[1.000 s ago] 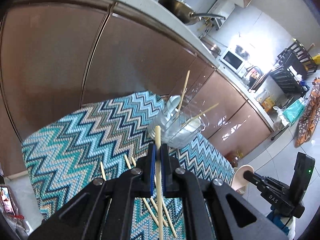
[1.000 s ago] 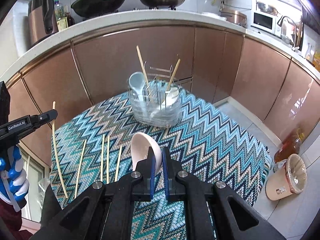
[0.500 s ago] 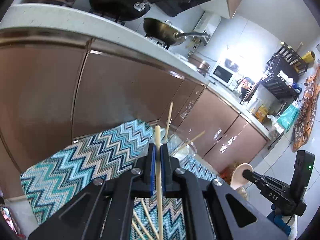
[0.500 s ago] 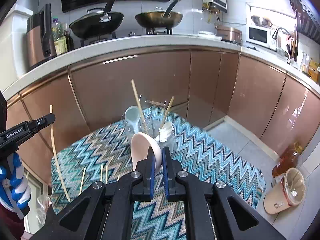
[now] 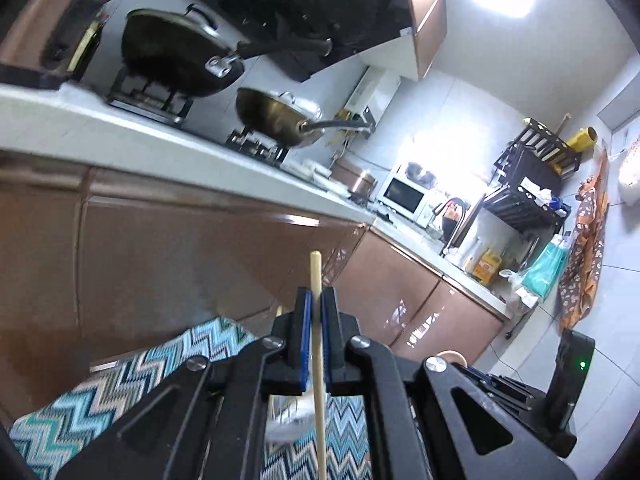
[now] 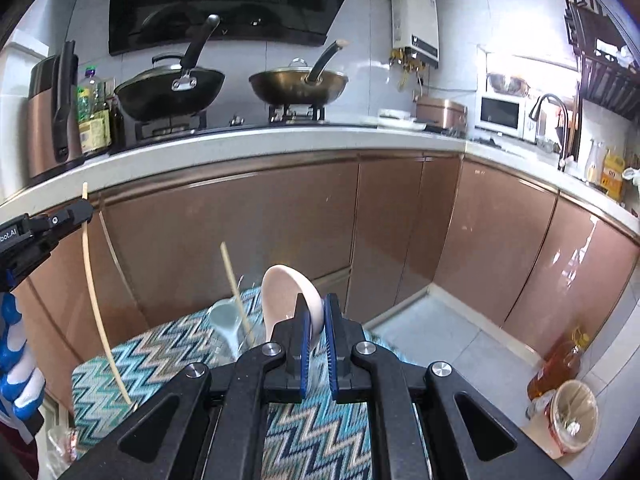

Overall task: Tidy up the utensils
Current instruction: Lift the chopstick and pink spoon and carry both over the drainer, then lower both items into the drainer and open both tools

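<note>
My left gripper (image 5: 315,300) is shut on a wooden chopstick (image 5: 318,344) that stands upright through its jaws; it also shows at the left of the right wrist view (image 6: 93,284), held by the left gripper (image 6: 82,210). My right gripper (image 6: 316,312) is shut on a pink ceramic spoon (image 6: 286,296), bowl up. The clear utensil holder (image 6: 236,340) stands on the zigzag cloth (image 6: 160,356) just beyond the right gripper, mostly hidden, with a chopstick (image 6: 234,284) and a pale blue spoon (image 6: 226,320) in it. Both grippers are raised above the table.
Brown cabinet fronts (image 6: 280,220) and a white counter (image 6: 240,148) with two woks (image 6: 298,82) lie behind the table. A bin (image 6: 572,416) and an oil bottle (image 6: 556,364) stand on the floor at right. The right gripper's body (image 5: 568,392) shows at lower right in the left wrist view.
Both grippers have risen and tilted up, each keeping its hold. The loose chopsticks on the cloth have dropped out of view and the holder is now mostly hidden.
</note>
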Demonstrator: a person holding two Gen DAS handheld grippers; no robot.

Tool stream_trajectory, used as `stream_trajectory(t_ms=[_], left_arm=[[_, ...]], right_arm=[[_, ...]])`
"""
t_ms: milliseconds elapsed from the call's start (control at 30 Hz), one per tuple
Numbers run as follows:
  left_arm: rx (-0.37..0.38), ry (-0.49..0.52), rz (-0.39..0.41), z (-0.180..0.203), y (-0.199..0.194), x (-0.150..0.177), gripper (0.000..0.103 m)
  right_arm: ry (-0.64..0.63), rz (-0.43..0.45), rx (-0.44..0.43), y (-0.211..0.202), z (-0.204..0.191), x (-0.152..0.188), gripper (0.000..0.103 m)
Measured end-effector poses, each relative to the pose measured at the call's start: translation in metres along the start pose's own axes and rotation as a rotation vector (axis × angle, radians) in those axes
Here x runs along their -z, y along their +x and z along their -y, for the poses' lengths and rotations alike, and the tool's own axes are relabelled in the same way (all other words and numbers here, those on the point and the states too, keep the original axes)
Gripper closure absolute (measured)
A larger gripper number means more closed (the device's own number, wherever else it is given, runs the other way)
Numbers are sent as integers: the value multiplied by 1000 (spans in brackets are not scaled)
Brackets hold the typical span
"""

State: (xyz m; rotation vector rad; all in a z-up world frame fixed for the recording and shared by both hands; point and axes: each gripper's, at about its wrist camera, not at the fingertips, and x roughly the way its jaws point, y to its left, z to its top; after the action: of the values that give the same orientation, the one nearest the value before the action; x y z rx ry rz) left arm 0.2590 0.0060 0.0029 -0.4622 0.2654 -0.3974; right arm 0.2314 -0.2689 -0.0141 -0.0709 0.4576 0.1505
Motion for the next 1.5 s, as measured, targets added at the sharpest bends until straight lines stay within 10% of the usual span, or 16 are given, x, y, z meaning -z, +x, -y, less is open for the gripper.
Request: stream_trajectory(t_ms=[733,967,1067,1500], left_arm=[[-264,237,186,12,130,78,99],[-267,208,149,-6,128,96,81],[-262,183,135,-8,120,97,71],[-269,150,95,1,42,91,60]], right_arm=[[-12,165,117,105,-20,39,95],[-8,162,100,114,-24,65,83],[-13,172,110,108,-27,66,61],[-1,152,124,43,-24,58,61]])
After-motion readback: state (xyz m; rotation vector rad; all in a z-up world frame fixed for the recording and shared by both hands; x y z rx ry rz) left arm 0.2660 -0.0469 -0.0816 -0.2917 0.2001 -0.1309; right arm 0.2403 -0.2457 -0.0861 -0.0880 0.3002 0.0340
